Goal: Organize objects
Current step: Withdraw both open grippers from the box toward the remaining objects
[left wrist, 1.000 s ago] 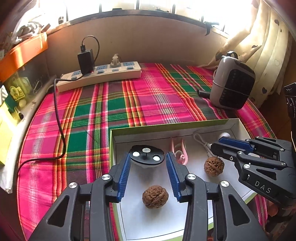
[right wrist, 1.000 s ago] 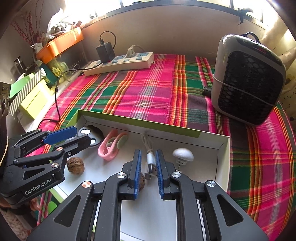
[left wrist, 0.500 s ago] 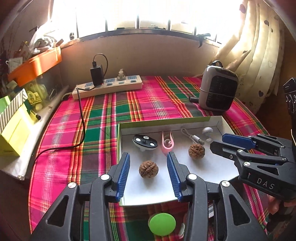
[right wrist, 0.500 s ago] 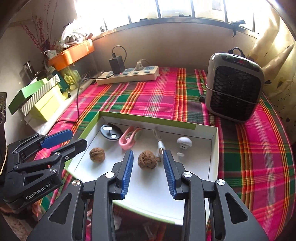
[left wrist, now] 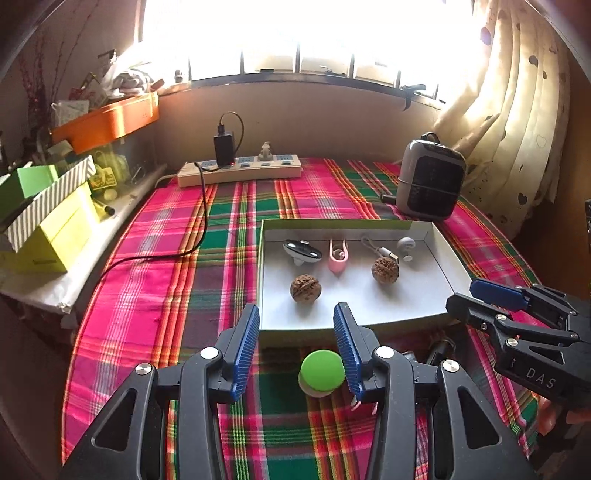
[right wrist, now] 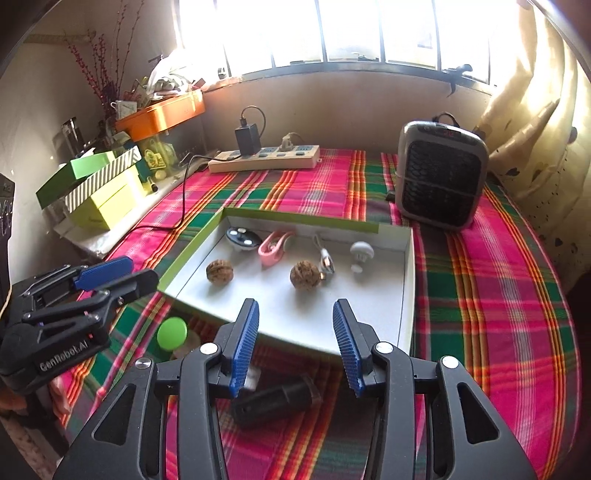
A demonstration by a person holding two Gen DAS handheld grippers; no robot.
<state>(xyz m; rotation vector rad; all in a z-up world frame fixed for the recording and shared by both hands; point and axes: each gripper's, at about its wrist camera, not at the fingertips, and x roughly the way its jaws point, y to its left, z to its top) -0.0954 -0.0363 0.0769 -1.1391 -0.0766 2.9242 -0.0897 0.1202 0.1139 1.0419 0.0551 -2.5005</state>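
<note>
Now both empty: left gripper (left wrist: 295, 345) apart, right gripper (right wrist: 295, 345) opening, poised over leftover green cap (left wrist: 322, 370) outside tray (left wrist: 354, 325) holding walnuts (left wrist: 305, 288).

Upper centre of the frame, a cream power strip (left wrist: 239, 170) lies along the back edge of the plaid tablecloth (left wrist: 155, 266), a black charger (left wrist: 224, 149) plugged in, its cable (left wrist: 199, 225) trailing down the left side. Right of centre stands a grey heater (left wrist: 430, 176) with a dark grille. Far right, a pale curtain (left wrist: 517, 110) with small hearts catches the glare from the window (right wrist: 332, 29). Upper left, an orange bin (left wrist: 107, 122) sits above stacked green and striped boxes (left wrist: 48, 218).
</note>
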